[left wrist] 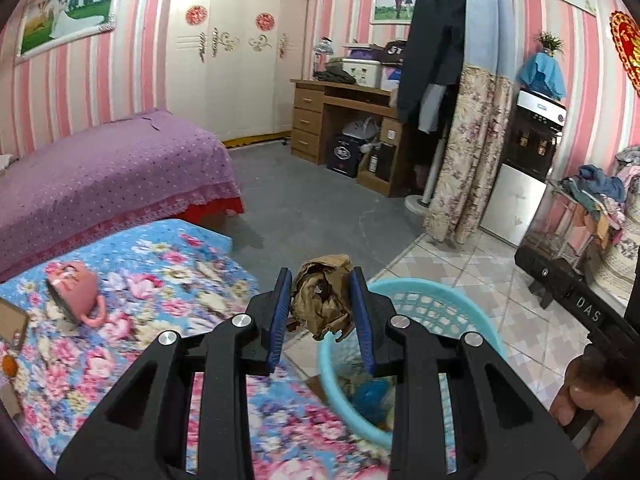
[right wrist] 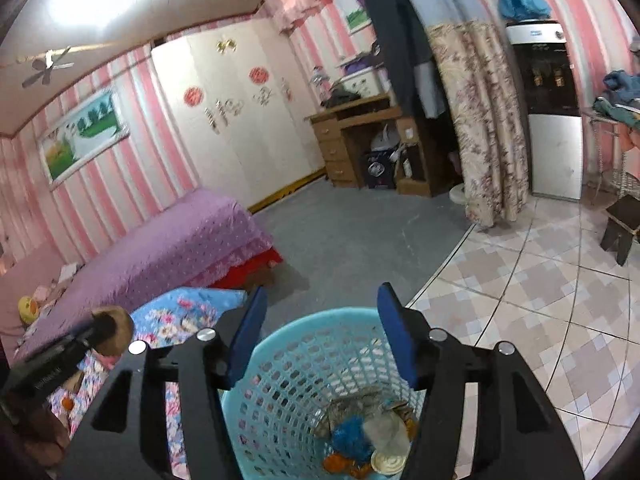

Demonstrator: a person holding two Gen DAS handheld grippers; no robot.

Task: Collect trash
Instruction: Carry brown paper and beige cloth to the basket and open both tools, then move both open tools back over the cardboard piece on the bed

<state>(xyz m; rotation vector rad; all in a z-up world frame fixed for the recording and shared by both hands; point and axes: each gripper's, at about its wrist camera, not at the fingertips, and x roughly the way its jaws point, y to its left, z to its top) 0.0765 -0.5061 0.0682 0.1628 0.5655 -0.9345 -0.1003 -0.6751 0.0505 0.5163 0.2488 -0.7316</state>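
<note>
My left gripper is shut on a crumpled wad of brown paper, held just left of a turquoise mesh basket and over the edge of the floral cloth. In the right wrist view, the basket sits directly below my right gripper, which is open with nothing between its blue pads. Inside the basket lie a blue crumpled piece, a white lid and orange peel. The brown wad also shows at the left of that view.
A pink mug lies on its side on the floral cloth, with an orange scrap and a brown card at the left edge. Behind is a purple bed. A dark stool stands on the tiled floor.
</note>
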